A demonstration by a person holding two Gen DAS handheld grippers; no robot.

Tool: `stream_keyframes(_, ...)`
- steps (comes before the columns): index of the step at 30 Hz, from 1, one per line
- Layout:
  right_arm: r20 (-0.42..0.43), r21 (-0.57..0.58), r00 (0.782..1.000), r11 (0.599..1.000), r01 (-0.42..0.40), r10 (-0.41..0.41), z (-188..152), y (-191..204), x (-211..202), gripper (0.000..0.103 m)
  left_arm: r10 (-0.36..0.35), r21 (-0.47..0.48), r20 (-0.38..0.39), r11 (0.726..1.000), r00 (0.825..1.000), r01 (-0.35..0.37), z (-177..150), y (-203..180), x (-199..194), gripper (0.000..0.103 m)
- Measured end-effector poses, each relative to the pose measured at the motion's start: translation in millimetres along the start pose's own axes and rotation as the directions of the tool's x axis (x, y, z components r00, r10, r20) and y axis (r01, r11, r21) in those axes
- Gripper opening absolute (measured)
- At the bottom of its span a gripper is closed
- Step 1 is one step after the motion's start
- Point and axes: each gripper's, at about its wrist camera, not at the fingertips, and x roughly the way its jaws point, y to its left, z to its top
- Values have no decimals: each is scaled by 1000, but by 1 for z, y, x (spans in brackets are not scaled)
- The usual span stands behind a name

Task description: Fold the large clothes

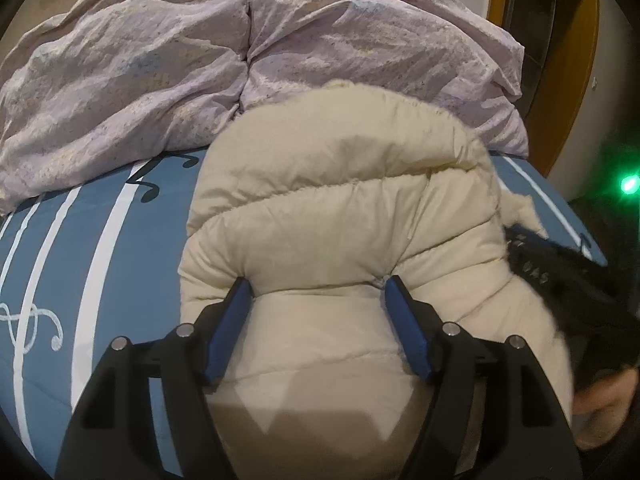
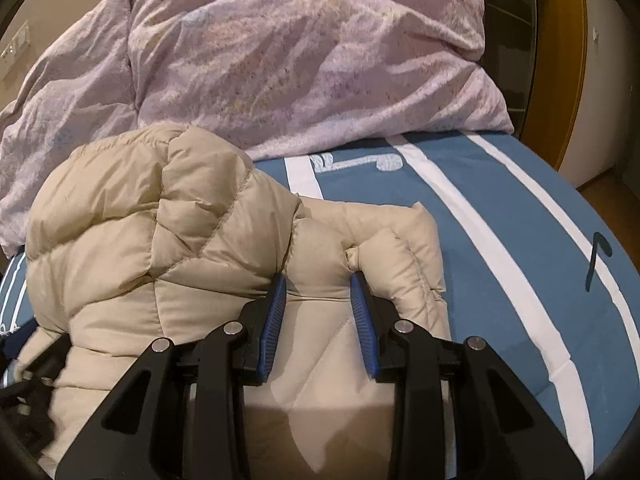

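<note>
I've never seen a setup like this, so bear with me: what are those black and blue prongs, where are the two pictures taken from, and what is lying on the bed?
There is no robot. A person holds a two-pronged gripper in each hand, with a camera on each looking along its fingers.

The left gripper and the right gripper each squeeze a bulge of a beige puffer jacket between blue fingers.

The jacket lies bunched on a blue bedsheet with white stripes and music notes. Behind it sit lilac pillows.

Cream quilted puffer jacket (image 1: 340,208), bunched in folds, lying on bed
</note>
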Motion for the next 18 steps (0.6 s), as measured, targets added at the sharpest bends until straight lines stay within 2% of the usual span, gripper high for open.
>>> stream_keyframes(4,-16,-10,1000,1000,18,-18,1,3,4,35,-23,-11,1,1000,1000,23,21,7,-8,70)
stream_keyframes(11,-23,-11,999,1000,22,-22,1,4,5,36,50,43,59,998,997,-52,59,4,-2,73)
stream_keyframes(16,-19,-17,999,999,27,-27,1,4,5,36,117,125,74,984,990,-126,49,-7,25,77)
stream_keyframes(18,-13,-16,999,999,29,-29,1,4,4,36,140,149,106,977,984,-155,40,-9,34,77)
